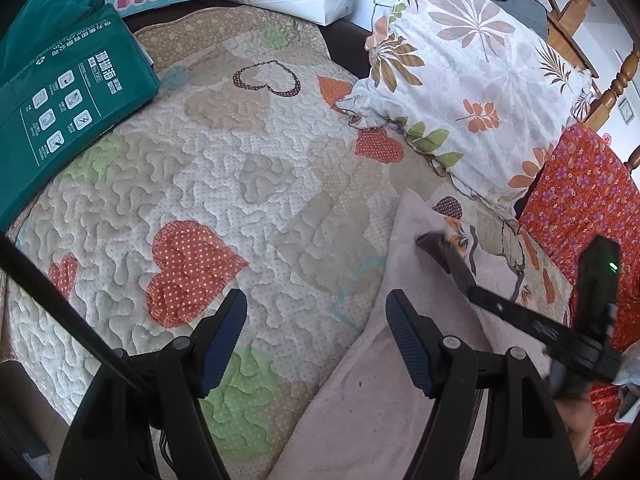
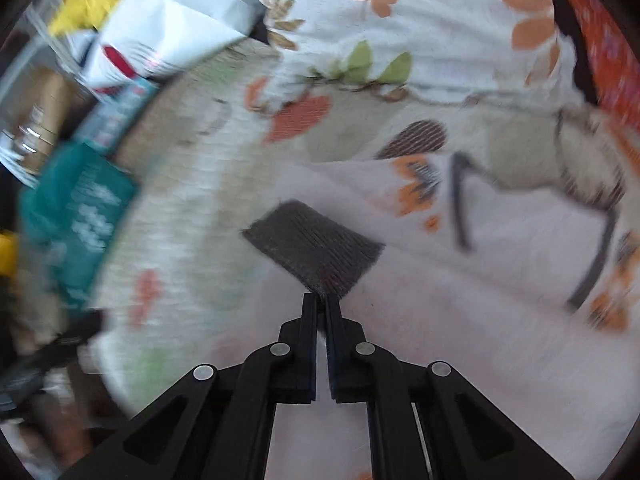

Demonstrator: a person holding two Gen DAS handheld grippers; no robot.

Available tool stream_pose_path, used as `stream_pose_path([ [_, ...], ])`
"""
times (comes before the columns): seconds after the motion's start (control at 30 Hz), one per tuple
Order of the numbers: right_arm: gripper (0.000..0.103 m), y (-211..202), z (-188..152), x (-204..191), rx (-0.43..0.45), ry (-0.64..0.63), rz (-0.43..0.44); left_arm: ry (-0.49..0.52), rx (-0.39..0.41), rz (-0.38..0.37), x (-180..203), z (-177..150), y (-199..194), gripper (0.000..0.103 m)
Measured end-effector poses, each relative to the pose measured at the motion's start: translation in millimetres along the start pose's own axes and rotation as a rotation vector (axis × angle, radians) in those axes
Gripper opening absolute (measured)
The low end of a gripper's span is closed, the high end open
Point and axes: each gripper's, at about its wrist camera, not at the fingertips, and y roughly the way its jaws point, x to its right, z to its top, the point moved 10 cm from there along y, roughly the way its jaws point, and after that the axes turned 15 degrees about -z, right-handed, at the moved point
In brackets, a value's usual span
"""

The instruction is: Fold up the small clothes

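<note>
Clenched in my right hand, the hand-held gripper [image 2: 320, 298] pinches the corner of a dark grey ribbed cuff [image 2: 314, 250] on the small pale pink garment [image 2: 460, 320]. That garment lies spread on the heart-patterned quilt [image 1: 224, 168], its printed orange and dark design [image 2: 418, 186] facing up. My left hand-held gripper [image 1: 316, 324] is released, fingers wide apart, hovering over the quilt at the garment's left edge [image 1: 360, 392]. Beyond the garment rests a leaf-print pillow [image 1: 472, 76], with a red floral cloth [image 1: 580, 200] to its right. A green bag [image 1: 68, 108] sits on the quilt's far left. The right view is blurred.
</note>
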Motion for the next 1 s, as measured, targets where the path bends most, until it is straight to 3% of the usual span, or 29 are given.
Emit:
stream_pose_path([
  [0.13, 0.009, 4, -38, -22, -0.124, -0.036, 0.082, 0.000, -0.007, 0.004, 0, -2, 3, 0.071],
  [0.2, 0.009, 17, -58, -24, -0.181, -0.091, 0.026, 0.001, -0.010, 0.008, -1, -3, 3, 0.071],
  [0.27, 0.009, 17, -60, -24, -0.158, -0.121, 0.000, 0.000, -0.011, 0.007, -2, -3, 3, 0.071],
  [0.37, 0.009, 0, -48, -23, -0.085, -0.061, 0.049, -0.005, -0.007, 0.011, -3, -2, 2, 0.071],
  [0.43, 0.009, -4, -38, -19, -0.039, -0.035, 0.006, -0.008, -0.004, 0.007, -3, -2, 2, 0.071],
  [0.53, 0.010, 18, -35, -10, -0.056, -0.012, -0.086, 0.012, -0.007, 0.017, 0, -3, 4, 0.071],
  [0.63, 0.010, 41, -44, -2, -0.108, 0.011, -0.105, 0.042, -0.011, 0.041, 1, -5, 9, 0.071],
  [0.73, 0.011, 15, -40, 8, -0.037, 0.044, -0.090, 0.070, -0.020, 0.055, 3, -9, 12, 0.071],
  [0.87, 0.022, -37, -51, 73, 0.062, 0.095, -0.182, 0.088, -0.030, 0.051, 8, -15, 17, 0.071],
  [1.0, 0.027, -58, -89, 178, 0.030, 0.272, -0.333, 0.124, -0.050, 0.070, 14, -22, 25, 0.071],
])
